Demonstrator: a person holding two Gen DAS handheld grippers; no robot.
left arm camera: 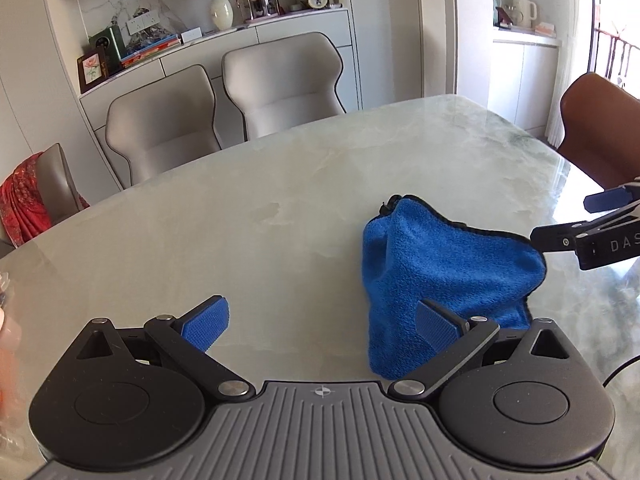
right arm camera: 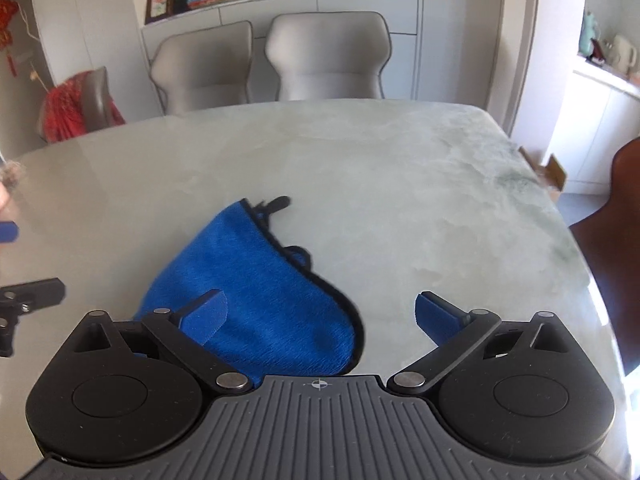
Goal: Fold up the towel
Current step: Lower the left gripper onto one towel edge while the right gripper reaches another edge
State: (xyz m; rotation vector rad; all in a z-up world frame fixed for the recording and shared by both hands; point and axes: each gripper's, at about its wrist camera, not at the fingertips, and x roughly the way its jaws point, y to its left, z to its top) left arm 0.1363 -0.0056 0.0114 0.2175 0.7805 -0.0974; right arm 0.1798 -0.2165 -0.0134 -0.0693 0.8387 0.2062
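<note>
A blue towel (left arm camera: 440, 276) with black edging lies bunched in a rough heap on the pale marble table (left arm camera: 280, 208). My left gripper (left arm camera: 320, 324) is open, its right pad just in front of the towel's near left side, nothing between the fingers. In the right wrist view the same towel (right arm camera: 256, 292) lies low and left, with a black loop at its far tip. My right gripper (right arm camera: 320, 320) is open wide, its left finger over the towel's near edge, holding nothing. The right gripper's fingers (left arm camera: 560, 236) also show beside the towel's right corner in the left wrist view.
Two grey chairs (left arm camera: 224, 112) stand behind the table's far edge, a brown chair (left arm camera: 596, 128) at the right end, and a chair draped with red cloth (left arm camera: 24, 204) at the left. A cabinet with vases and books lines the back wall.
</note>
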